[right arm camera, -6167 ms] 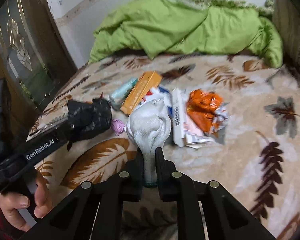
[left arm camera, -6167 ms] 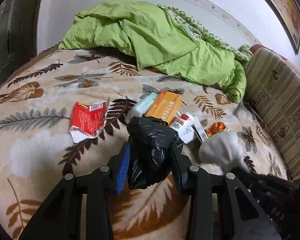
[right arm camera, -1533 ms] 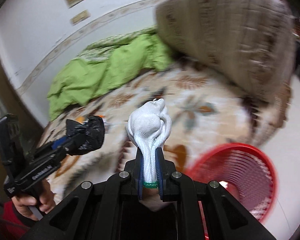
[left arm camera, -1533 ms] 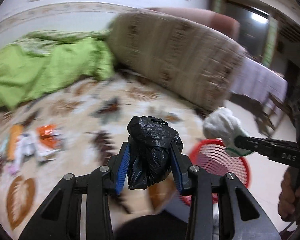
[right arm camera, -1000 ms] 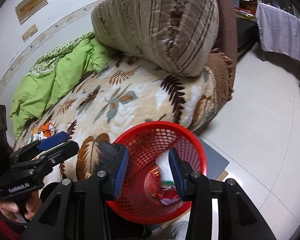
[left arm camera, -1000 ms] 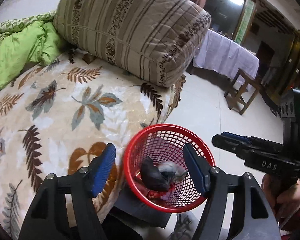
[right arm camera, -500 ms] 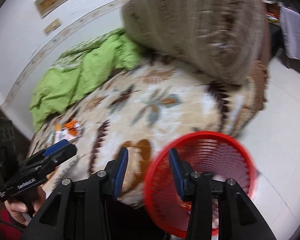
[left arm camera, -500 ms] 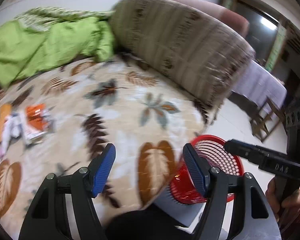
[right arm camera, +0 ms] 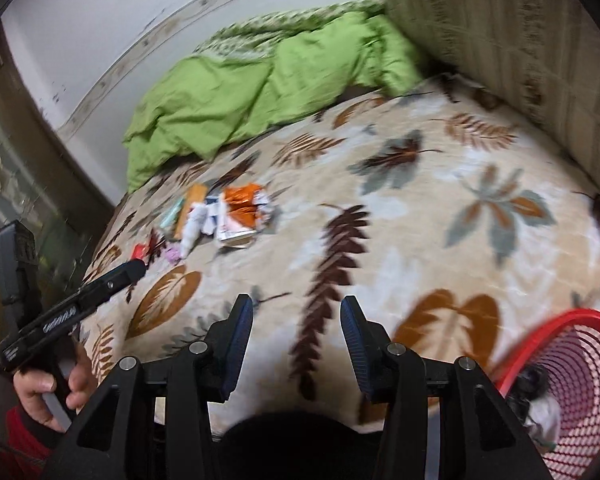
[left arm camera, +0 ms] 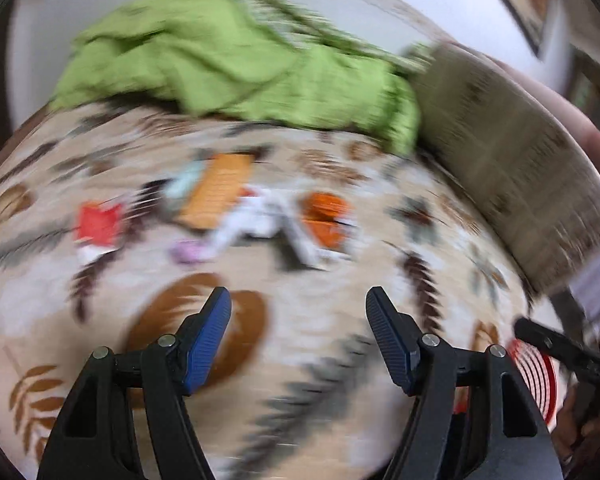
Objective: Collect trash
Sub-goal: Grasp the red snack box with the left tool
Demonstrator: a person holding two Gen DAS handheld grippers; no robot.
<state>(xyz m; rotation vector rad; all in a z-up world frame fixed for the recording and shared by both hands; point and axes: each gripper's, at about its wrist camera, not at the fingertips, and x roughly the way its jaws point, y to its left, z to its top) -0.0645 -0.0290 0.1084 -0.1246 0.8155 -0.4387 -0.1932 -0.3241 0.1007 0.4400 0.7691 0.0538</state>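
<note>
Some trash is in, more waits.
The red basket [right arm camera: 572,364] holds bits; the trash pile [right arm camera: 220,216] lies far left. Left gripper [left arm camera: 298,316] is wide and empty; right gripper [right arm camera: 296,320] is empty and opening.

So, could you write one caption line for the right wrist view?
Right gripper opening, empty, above leaf-patterned bed; trash pile ahead, red basket at lower right, left gripper at left.

green quilt [right arm camera: 236,92], red basket [right arm camera: 572,360], leaf-patterned blanket [right arm camera: 420,216]

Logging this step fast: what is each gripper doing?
Left gripper: open, holding nothing.
Right gripper: jaws opening, nothing between them.
</note>
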